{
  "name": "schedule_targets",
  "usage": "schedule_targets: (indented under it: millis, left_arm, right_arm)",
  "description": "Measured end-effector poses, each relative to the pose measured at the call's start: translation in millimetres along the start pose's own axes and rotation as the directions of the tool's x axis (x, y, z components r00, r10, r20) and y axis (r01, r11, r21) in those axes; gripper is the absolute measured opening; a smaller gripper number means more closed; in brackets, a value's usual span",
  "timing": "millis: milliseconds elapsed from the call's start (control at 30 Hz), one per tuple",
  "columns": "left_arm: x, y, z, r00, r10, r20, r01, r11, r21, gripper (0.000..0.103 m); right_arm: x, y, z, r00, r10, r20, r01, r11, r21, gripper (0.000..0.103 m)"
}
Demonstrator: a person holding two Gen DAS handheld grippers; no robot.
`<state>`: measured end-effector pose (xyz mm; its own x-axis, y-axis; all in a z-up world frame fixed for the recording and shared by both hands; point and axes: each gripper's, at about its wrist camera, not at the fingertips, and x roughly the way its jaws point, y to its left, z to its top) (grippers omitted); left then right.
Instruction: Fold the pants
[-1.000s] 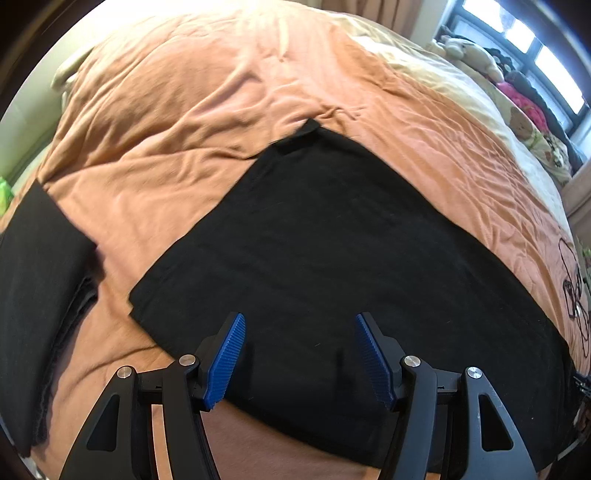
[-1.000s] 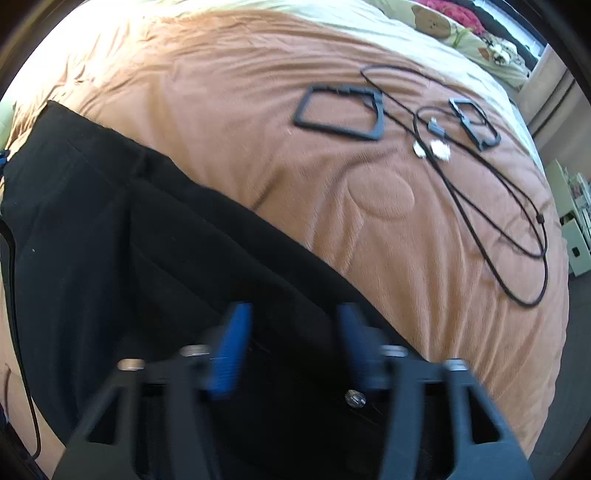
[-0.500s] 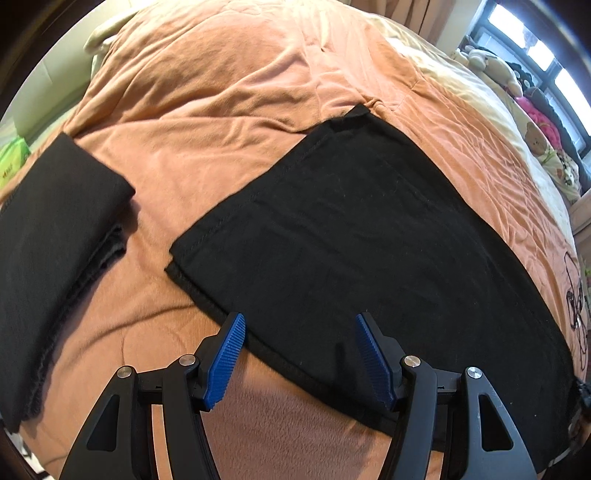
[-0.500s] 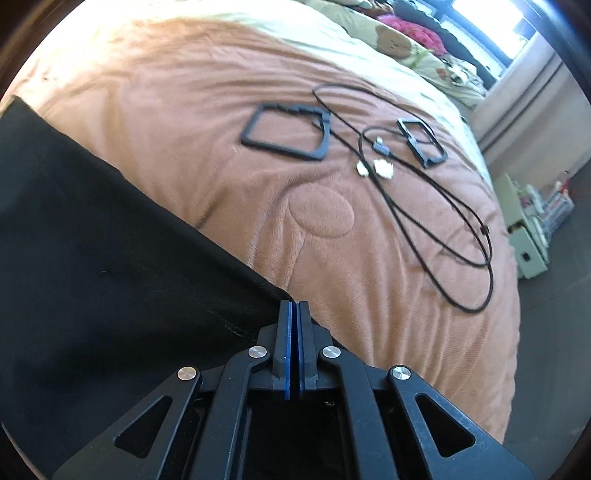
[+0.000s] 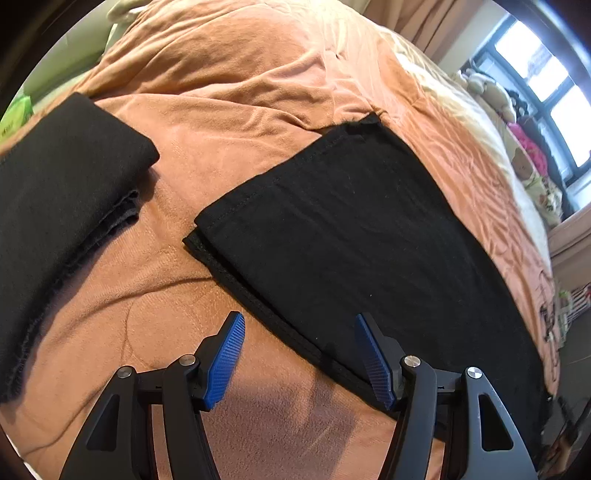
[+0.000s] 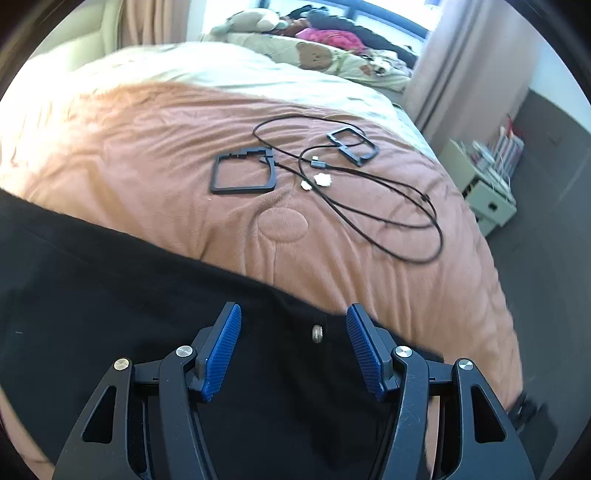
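Bedroom, orange-brown blanket (image 5: 236, 122) over a bed, daylight from a window at the far side. Nearest in the left wrist view, left gripper (image 5: 299, 356) with blue pads spread wide, nothing between them, hovering over the near hem edge of the pants (image 5: 354, 236); right-hand pad over black cloth, left-hand pad over bare blanket. Nearest in the right wrist view, right gripper (image 6: 293, 347) with jaws opening, pads clear of the fabric, the waist end of the pants (image 6: 110, 295) lying below with a metal button (image 6: 317, 333) showing between the pads but not gripped. Just beyond, pants flat and dark, apparently folded lengthwise already, one leg stacked on the other: doubled hem layers showing at the near left corner. Crosswise folding not yet done, judging by the long strip stretching from hem to waist; probably one or two folds left, then perhaps stacking. Off to the left, well apart, a second black garment (image 5: 62, 206) folded thick, likely finished earlier work. Farther on the blanket, a black square frame (image 6: 243, 175), a smaller frame (image 6: 352, 146) and a looped black cable (image 6: 388, 206). Farthest, stuffed toys (image 6: 251, 20) by the window, curtain, a small shelf unit (image 6: 487, 184) on the floor.
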<state>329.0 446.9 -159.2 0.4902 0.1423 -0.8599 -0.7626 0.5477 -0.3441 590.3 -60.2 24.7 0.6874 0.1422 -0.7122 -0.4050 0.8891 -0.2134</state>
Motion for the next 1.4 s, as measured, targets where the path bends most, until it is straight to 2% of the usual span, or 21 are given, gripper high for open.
schedule_targets:
  millis: [133,233,400,600,700,733,800,833,867,1033,1133,1200,1233,1300,1333,1367,1400]
  left_arm:
    - [0,9,4,0.999,-0.040,0.017,0.041,0.999,-0.022,0.064]
    - [6,15,8,0.998,-0.060,0.009,0.060,0.997,-0.045,0.060]
    - [13,22,13,0.997,-0.072,0.008,0.073,0.996,-0.050,0.055]
    - [24,27,16,0.998,-0.067,0.004,0.067,0.997,-0.048,0.054]
    - [27,29,17,0.998,-0.066,0.010,0.066,0.997,-0.050,0.054]
    - [28,30,18,0.998,-0.067,0.015,0.067,0.996,-0.053,0.050]
    - [29,32,19,0.998,-0.053,0.023,0.054,0.997,-0.053,0.029]
    - [30,34,20,0.998,-0.058,0.016,0.059,0.997,-0.059,0.006]
    - [30,37,20,0.997,-0.076,0.008,0.076,0.995,-0.069,0.001]
    - [18,46,13,0.994,-0.104,0.029,0.106,0.993,-0.061,0.001]
    - [17,44,11,0.997,-0.077,0.021,0.077,0.997,-0.006,0.002]
    - [18,47,12,0.997,-0.075,0.008,0.076,0.997,-0.024,0.003]
    - [18,49,12,0.998,-0.063,-0.003,0.062,0.998,-0.033,0.007]
    - [19,53,11,0.999,-0.046,-0.028,0.045,0.998,-0.049,0.021]
    - [18,56,10,0.998,-0.051,-0.026,0.050,0.997,-0.060,0.034]
    - [17,59,8,0.998,-0.062,-0.025,0.060,0.996,-0.071,0.044]
    - [16,61,7,0.997,-0.077,-0.022,0.075,0.994,-0.082,0.045]
  right_arm:
    - [-36,-12,-27,1.000,0.013,0.015,-0.014,0.998,0.058,0.058]
    - [-62,-21,-54,0.999,0.033,0.019,-0.035,0.993,0.116,0.058]
    - [-97,-37,-90,0.999,0.036,0.019,-0.039,0.981,0.190,0.058]
    - [-133,-45,-127,1.000,0.009,0.001,-0.009,0.963,0.269,0.058]
    - [-146,-47,-144,1.000,0.024,-0.001,-0.023,0.949,0.314,0.058]
    - [-150,-47,-150,1.000,0.030,0.001,-0.028,0.945,0.327,0.058]
    - [-160,-44,-164,0.999,0.033,0.001,-0.031,0.938,0.344,0.058]
    - [-163,-42,-170,0.999,0.040,0.000,-0.037,0.935,0.352,0.058]
    - [-165,-41,-175,0.999,0.048,-0.001,-0.044,0.932,0.359,0.058]
    - [-169,-37,-198,0.997,0.075,-0.004,-0.067,0.915,0.398,0.058]
    - [-164,-35,-208,0.996,0.093,-0.015,-0.078,0.904,0.420,0.058]
    - [-161,-35,-214,0.995,0.102,-0.022,-0.082,0.894,0.440,0.058]
    - [-160,-36,-217,0.993,0.114,-0.019,-0.093,0.886,0.455,0.058]
    - [-161,-36,-222,0.990,0.138,-0.010,-0.117,0.870,0.480,0.058]
    - [-161,-35,-225,0.988,0.155,-0.001,-0.135,0.862,0.489,0.058]
    - [-160,-35,-227,0.986,0.167,0.006,-0.148,0.856,0.496,0.058]
    - [-160,-35,-230,0.984,0.177,0.011,-0.158,0.848,0.506,0.058]
